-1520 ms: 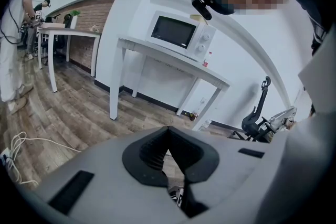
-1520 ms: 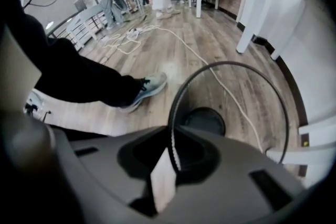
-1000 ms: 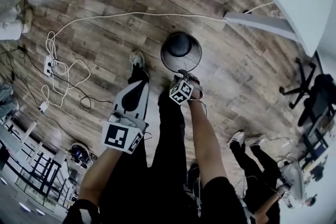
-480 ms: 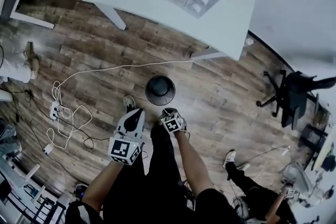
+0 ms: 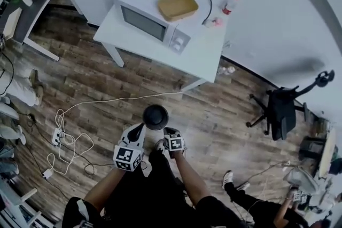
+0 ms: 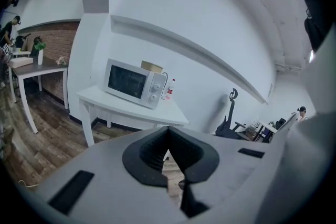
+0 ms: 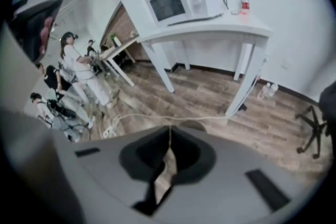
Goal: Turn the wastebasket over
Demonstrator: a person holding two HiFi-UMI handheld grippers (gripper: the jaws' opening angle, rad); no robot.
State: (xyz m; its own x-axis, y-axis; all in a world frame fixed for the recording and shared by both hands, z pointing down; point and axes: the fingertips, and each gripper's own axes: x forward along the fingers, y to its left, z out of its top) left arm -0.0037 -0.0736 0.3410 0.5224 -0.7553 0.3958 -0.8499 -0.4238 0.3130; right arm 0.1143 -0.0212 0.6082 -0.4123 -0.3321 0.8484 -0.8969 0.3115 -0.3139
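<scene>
Left gripper (image 6: 168, 131): held up in front of the person, jaws pressed together, nothing between them.
Right gripper (image 7: 169, 135): tipped down toward the floor; its jaws had just closed on each other, and only floorboards showed through the thin slit.
Wastebasket (image 5: 155, 117): on the wooden floor just ahead of the person's shoes, beyond both sets of jaws and touching neither. From above it was a dark round shape with no hollow I could make out.
Which way up: I could not say for certain whether that dark face was the base or the mouth. It read to me more like a closed bottom.
Task progress: with both grippers empty and clear of it, I judged the turning most likely done and nothing left to grasp. If that face was the mouth after all, the whole flip was not yet done.
Cable (image 5: 107, 101): a white lead lay across the boards near the basket, apart from it.
Table (image 5: 206, 59): further off, white, bearing a microwave (image 5: 149, 23).
Office chair (image 5: 280, 109): well away, by the wall.
</scene>
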